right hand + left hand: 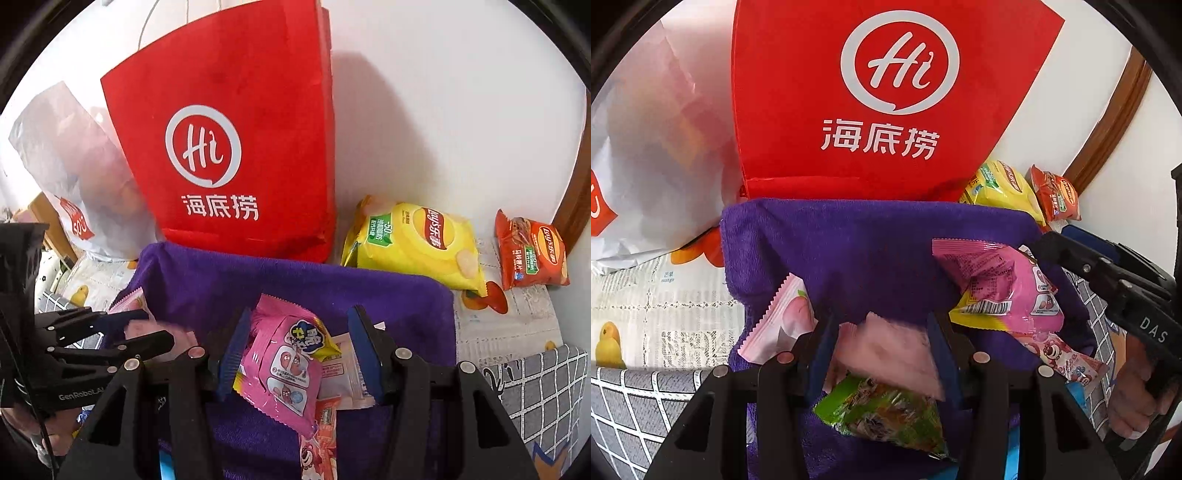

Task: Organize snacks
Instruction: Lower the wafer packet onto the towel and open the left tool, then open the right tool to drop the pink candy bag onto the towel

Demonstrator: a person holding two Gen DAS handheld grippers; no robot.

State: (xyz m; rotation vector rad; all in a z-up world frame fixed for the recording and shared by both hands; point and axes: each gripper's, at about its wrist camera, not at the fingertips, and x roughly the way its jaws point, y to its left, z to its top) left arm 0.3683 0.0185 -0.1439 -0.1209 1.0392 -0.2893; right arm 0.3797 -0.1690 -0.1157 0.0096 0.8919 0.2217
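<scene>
Several snack packets lie on a purple towel. My left gripper is open around a pale pink packet, above a green packet. A peach packet lies to its left. My right gripper is open around a bright pink packet, which also shows in the left wrist view. A strawberry-bear stick packet lies below it. The left gripper shows at the left of the right wrist view over the pale pink packet.
A red Haidilao paper bag and a white plastic bag stand against the wall behind the towel. A yellow Lay's bag and a red Lay's bag lie at the right. A fruit-print cloth covers the surface.
</scene>
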